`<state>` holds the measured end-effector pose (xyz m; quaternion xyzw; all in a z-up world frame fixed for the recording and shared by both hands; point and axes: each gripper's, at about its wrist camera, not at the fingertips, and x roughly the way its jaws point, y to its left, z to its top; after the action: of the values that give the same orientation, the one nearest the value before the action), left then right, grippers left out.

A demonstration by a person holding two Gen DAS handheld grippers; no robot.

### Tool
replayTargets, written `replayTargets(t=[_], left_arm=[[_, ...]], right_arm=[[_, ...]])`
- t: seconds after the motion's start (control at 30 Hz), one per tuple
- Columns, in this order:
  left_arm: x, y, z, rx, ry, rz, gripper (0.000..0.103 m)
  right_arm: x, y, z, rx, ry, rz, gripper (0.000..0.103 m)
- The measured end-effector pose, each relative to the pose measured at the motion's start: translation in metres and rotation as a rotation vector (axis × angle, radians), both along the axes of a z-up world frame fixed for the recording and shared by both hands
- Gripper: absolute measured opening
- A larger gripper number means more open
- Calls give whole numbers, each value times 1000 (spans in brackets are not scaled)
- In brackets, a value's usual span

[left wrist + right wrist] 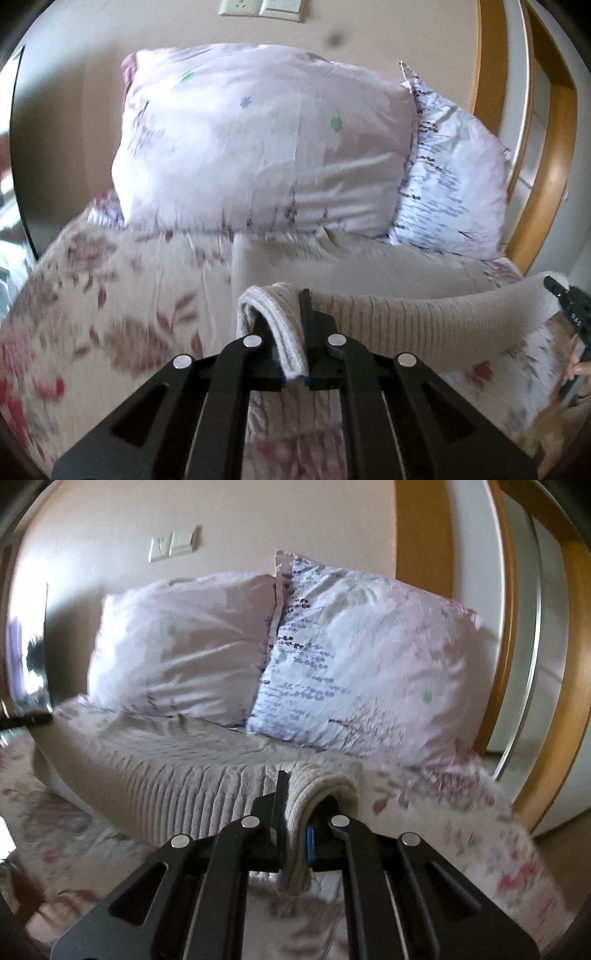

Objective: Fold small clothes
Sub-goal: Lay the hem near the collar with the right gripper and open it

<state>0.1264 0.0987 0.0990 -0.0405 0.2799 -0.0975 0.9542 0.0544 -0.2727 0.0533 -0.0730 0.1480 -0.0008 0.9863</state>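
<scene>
Across the lower part of both views a bed with a flowered sheet is lying under the grippers. In the upper half of the left wrist view two pillows are leaning against a beige wall: a big pale pink pillow in the middle and a pillow with a blue print to its right. At the top edge a wall switch plate is showing.

In the lower centre of the frame a beige ribbed knit garment is hanging above the sheet, stretched between the two grippers. The left gripper is pinching one rolled edge of it, with the jaws pressed together on the fabric. In the right wrist view the right gripper is pinching the other edge of the garment in the same way, and the cloth is running to the left of that frame. At the right edge of the left wrist view the black tip of the right gripper is also appearing.
</scene>
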Motion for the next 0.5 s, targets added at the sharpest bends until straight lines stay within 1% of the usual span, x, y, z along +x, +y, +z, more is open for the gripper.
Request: replayTargets(t=[0.07,0.2,0.27,0.37,0.5], left_arm=[[19,-4,2,6,2,14,5],[62,-8,0,-15,25,55,5],[75,-11,-2,-15,35,63,5],[98,-15,-11,-20,70,74,5],[127,-10,-31,-78,151,96,5]], right_arm=[[18,-1,2,-3,10,-15,8],[56,-8,2,41,52,-38,8],[76,-13,-2,66,81,-50,8],[101,-19,-11,103,130,-57,8],[129,-29,-24,182,210,-62,8]])
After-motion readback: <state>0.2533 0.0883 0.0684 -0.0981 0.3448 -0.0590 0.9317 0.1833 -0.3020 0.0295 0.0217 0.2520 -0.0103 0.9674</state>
